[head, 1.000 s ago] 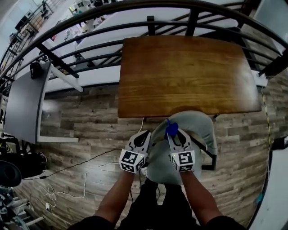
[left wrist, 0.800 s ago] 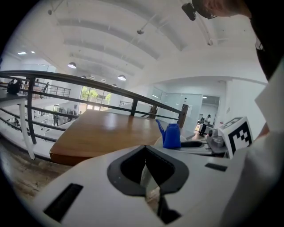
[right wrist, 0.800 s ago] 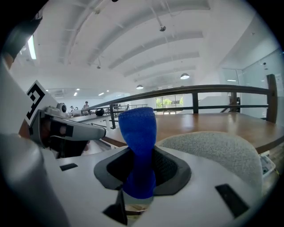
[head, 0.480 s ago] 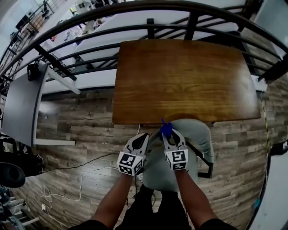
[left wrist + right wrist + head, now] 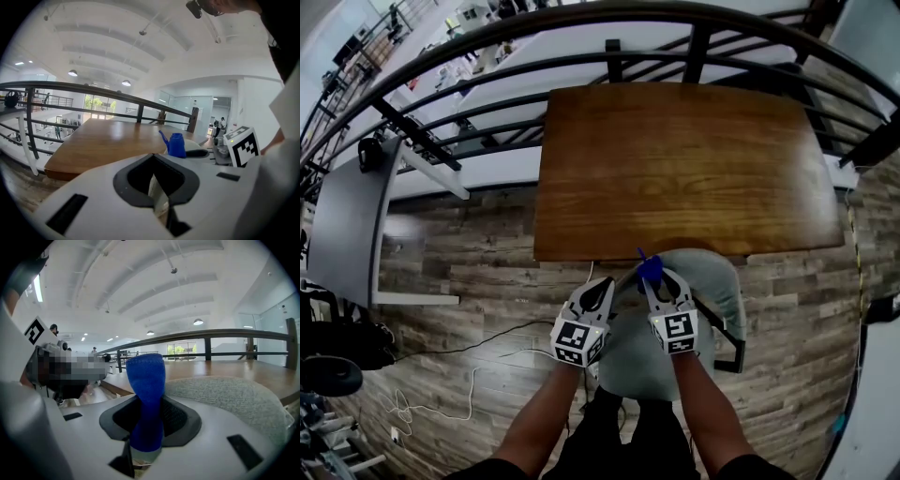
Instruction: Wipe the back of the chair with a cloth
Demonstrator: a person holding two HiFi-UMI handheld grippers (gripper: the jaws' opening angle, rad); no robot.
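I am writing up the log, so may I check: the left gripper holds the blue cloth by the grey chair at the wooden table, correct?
Not quite: the right gripper holds the blue cloth, its jaws closed on it, as the right gripper view shows. The left gripper has its jaws together on nothing. The grey chair and wooden table are as you say.

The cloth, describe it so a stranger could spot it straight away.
Find the big wooden table; a grey chair stands at its near edge. At the chair's back, the right tool pinches the cloth, the only bright blue thing there.
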